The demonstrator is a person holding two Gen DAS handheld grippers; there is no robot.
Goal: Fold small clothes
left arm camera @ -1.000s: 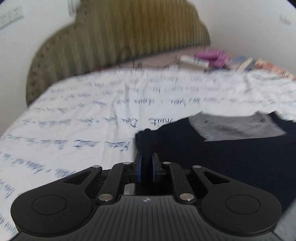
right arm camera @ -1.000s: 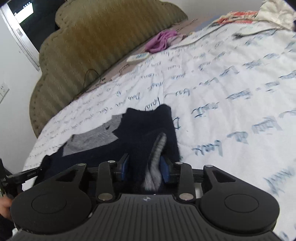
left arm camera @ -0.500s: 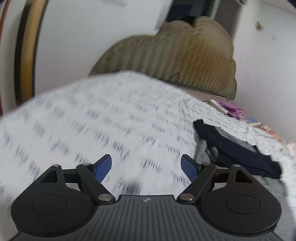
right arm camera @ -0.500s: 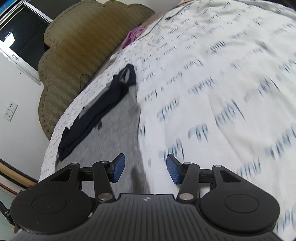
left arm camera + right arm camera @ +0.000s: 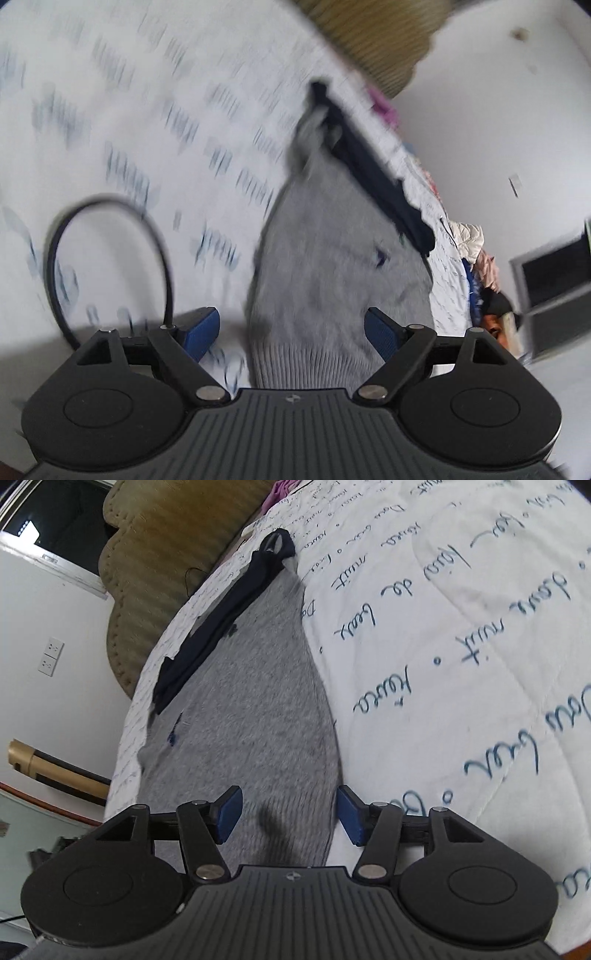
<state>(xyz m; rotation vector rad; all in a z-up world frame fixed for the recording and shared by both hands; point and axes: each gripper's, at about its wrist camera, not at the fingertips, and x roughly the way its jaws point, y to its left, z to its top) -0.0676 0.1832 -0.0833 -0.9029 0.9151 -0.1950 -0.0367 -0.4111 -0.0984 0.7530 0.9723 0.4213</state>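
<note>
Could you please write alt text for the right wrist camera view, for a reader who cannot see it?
The right gripper, jaws opening and pressing on nothing, hovers over the near edge of a grey garment spread on a white bedspread printed with blue handwriting. A dark navy band runs along the garment's far side, towards an olive padded headboard.

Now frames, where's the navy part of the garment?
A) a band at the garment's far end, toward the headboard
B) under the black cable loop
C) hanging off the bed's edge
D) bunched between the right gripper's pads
A: in the right wrist view the navy band lies across the far end of the grey garment, toward the headboard; only grey knit lies below the right gripper, whose jaws are opening.
</note>
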